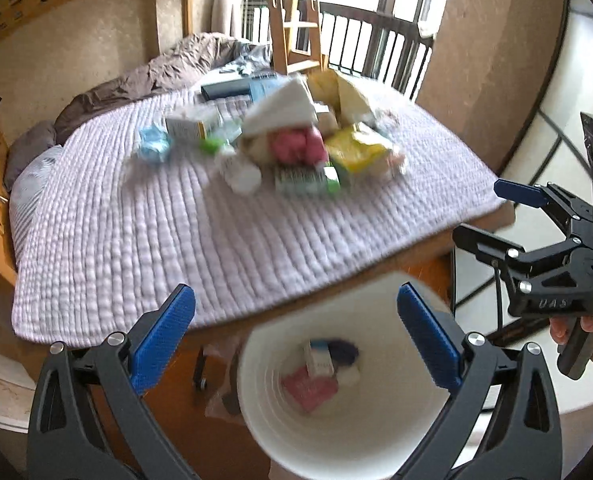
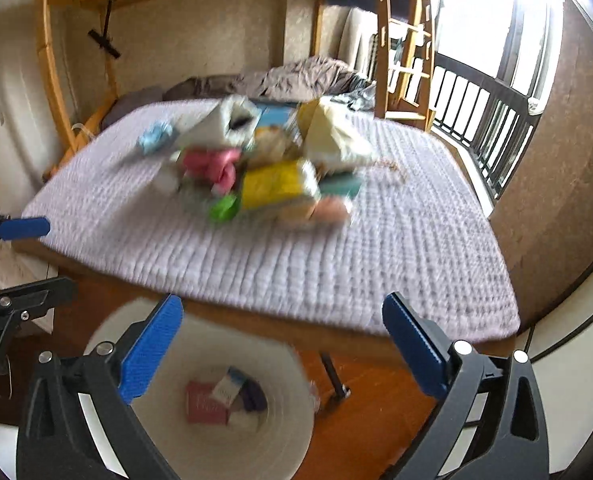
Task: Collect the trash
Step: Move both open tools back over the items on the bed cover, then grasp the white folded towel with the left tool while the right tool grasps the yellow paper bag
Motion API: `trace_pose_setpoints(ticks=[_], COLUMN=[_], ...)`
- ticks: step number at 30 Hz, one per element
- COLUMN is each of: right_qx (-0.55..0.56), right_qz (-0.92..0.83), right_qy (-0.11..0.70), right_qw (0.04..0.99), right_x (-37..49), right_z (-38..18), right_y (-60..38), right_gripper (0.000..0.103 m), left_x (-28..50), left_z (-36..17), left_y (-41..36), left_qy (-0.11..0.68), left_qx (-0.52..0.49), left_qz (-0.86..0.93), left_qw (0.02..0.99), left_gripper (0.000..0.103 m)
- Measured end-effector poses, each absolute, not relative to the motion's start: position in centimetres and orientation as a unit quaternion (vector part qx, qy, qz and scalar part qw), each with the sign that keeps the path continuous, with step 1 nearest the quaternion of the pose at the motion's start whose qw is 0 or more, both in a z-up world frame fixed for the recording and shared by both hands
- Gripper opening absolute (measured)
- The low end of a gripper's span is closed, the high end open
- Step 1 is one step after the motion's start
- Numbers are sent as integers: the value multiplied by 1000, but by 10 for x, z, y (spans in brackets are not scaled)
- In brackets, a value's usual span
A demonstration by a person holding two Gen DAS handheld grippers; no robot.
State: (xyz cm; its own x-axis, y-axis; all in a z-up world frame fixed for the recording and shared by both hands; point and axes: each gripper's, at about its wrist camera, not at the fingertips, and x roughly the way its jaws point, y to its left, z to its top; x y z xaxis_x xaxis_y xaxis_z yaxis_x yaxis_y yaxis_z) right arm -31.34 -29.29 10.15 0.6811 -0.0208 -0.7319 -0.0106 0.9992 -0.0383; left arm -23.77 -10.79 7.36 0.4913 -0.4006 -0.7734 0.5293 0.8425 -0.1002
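A blurred pile of trash [image 1: 296, 140] lies on the quilted bed: a pink wad, yellow packets, white paper, boxes, a light blue scrap. It shows in the right wrist view too [image 2: 256, 168]. A white bin [image 1: 256, 392] stands on the floor below the bed edge, with a pink box and small packets inside; the right wrist view shows it as well [image 2: 288, 420]. My left gripper [image 1: 296, 340] is open and empty above the bin. My right gripper [image 2: 282, 348] is open and empty, also over the bin's edge; it appears in the left wrist view [image 1: 492, 216] at the right.
The lavender quilt [image 1: 156, 240] covers a bunk bed with a wooden frame and ladder [image 1: 296, 20]. A grey duvet [image 1: 156, 68] lies at the back. A dark railing [image 2: 488, 120] and window stand to the right. The floor is wood.
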Motion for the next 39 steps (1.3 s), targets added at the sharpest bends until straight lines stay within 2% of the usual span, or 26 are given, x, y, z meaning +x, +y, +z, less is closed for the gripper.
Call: trace_pose_setpoints(ticks=[13,27,39], right_qx=[-19,4,-2], right_qz=[1,36,73], right_qy=[377,428,466], right_qw=[926,903,882], right_x=[-209,-84,-46], right_z=[129,104,75], right_y=[-326,-360,-354], right_gripper=[99,99,98], left_x=[-159,-89,-69], left_z=[98,85,68], left_y=[-136,-171,-193], left_qy=[399,420,443], left_qx=[66,50,57], left_qz=[-253,-261,-291], left_qw=[879,868,846], left_gripper=[102,102,102])
